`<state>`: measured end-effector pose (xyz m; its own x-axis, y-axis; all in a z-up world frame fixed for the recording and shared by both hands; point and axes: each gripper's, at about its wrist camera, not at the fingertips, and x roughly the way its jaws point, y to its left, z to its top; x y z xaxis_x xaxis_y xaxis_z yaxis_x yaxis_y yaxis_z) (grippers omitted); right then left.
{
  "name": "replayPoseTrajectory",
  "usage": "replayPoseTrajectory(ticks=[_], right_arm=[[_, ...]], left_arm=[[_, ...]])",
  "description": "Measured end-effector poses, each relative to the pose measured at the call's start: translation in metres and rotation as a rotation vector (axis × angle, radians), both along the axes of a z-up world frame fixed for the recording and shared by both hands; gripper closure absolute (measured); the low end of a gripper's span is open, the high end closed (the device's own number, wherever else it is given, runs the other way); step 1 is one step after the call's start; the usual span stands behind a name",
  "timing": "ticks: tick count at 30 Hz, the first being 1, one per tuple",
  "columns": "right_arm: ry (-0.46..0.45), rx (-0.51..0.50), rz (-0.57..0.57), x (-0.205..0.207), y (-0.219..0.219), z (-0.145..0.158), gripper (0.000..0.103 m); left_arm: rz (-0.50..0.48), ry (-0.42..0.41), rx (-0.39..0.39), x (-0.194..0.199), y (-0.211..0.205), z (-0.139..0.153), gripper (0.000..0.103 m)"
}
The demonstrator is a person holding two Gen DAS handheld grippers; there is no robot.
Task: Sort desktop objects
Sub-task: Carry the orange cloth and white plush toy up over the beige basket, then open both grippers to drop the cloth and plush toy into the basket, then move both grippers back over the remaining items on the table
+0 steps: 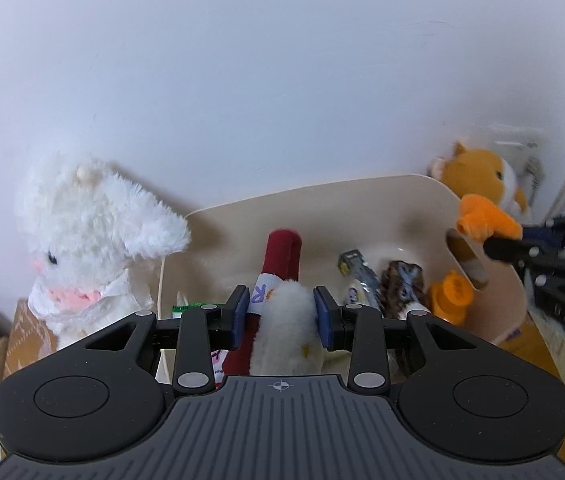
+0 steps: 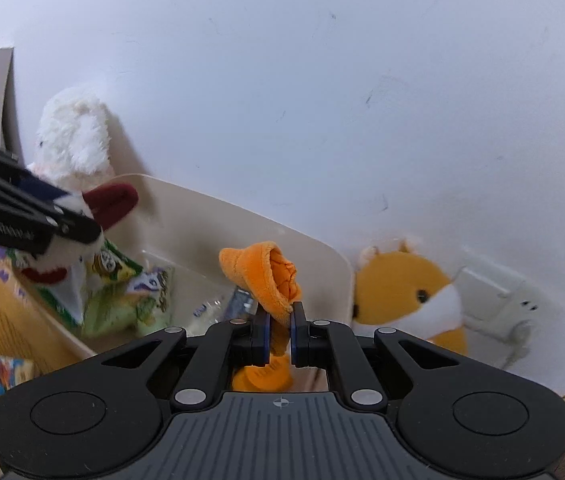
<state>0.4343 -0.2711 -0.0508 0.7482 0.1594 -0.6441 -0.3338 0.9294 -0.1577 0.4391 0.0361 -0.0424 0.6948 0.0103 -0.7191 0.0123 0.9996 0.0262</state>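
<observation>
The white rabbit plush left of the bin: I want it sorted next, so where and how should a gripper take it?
Probably by the floppy ear that sticks out toward the bin, coming from above. The rabbit sits upright against the wall, its body looks too wide for the jaws, and the ear is the thin, free part. Both grippers are full now.

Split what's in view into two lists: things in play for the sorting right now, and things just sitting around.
In play:
- left claw, shut on the white and dark red plush toy
- right claw, shut on the orange plush toy
- cream bin holding snack packets

Sitting around:
- white plush rabbit
- orange hamster plush
- wall socket
</observation>
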Motion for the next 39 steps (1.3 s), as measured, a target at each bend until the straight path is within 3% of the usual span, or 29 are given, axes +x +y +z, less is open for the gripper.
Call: replayPoseTrajectory(ticks=[4, 7, 9, 11, 14, 17, 19, 26, 39], right_arm=[[0.038, 0.024, -0.021, 0.011, 0.010, -0.010, 0.092], [0.063, 0.017, -0.030, 0.016, 0.018, -0.017, 0.068], [0.068, 0.025, -0.022, 0.014, 0.021, -0.020, 0.060], [0.061, 0.015, -0.016, 0.011, 0.024, -0.019, 0.048], [0.046, 0.006, -0.018, 0.004, 0.025, -0.015, 0.036], [0.054, 0.039, -0.057, -0.004, 0.020, -0.010, 0.016], [0.058, 0.079, -0.074, -0.011, 0.015, -0.007, 0.011], [0.074, 0.149, -0.103, -0.038, 0.000, -0.001, 0.000], [0.099, 0.142, -0.099, -0.122, -0.005, 0.003, 0.000]], left_arm=[[0.027, 0.005, -0.027, 0.005, 0.000, -0.006, 0.066], [0.023, 0.015, -0.033, 0.006, -0.001, -0.008, 0.061], [0.020, 0.018, -0.037, 0.004, -0.001, -0.009, 0.050], [0.009, 0.004, -0.031, -0.001, -0.001, -0.007, 0.031], [0.000, -0.023, -0.014, -0.008, 0.001, -0.004, 0.025], [-0.003, 0.004, -0.054, -0.016, 0.008, -0.002, 0.024], [-0.003, 0.001, -0.071, -0.024, 0.012, 0.000, 0.023], [-0.063, -0.004, -0.087, -0.058, 0.011, 0.008, 0.022], [-0.154, 0.001, -0.020, -0.131, 0.005, 0.011, 0.021]])
